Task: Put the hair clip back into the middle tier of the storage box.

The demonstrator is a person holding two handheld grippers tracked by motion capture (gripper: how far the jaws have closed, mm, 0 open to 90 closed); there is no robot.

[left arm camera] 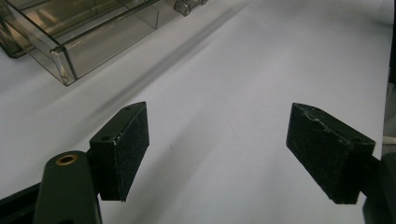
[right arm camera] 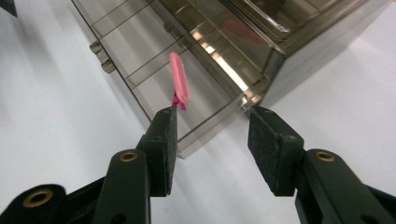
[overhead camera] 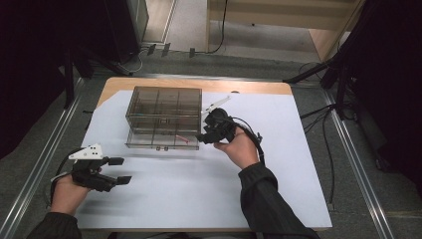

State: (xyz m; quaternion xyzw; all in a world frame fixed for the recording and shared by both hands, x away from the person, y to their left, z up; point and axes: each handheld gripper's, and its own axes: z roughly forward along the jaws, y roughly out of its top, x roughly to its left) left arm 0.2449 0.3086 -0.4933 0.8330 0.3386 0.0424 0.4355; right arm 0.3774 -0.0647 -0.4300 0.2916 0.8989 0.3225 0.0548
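white paper covers most of the table (overhead camera: 199,199), with dark floor and cables around it. on that paper, toward the far side, stands a smoky transparent drawer box (overhead camera: 164,109) with divided compartments; its lowest drawer (overhead camera: 159,139) is pulled out toward the person.

a small pink piece (right arm camera: 179,83) shows in the right gripper view, over the near right compartment of the open drawer. the right hand-held gripper (overhead camera: 205,135) sits just beside the drawer's near right corner, its jaws moderately apart with nothing between the pads. the pink piece seems to touch the tip of one jaw, but i cannot tell whether it is stuck there, leaning, or simply resting in the drawer behind it.

the left hand-held gripper (overhead camera: 119,170) hovers over bare paper, well apart from the box on its near left, jaws spread wide and empty.

judging the risks: if the pink piece clings to the pad, pulling the right hand-held gripper away could drag it out of the drawer and drop it on the paper or behind the box. one jaw looks to straddle the drawer's corner wall, so closing or pushing there could shove the light box across the slippery paper, since the left hand-held gripper is not bracing it. a bump could also jam the drawer crooked.
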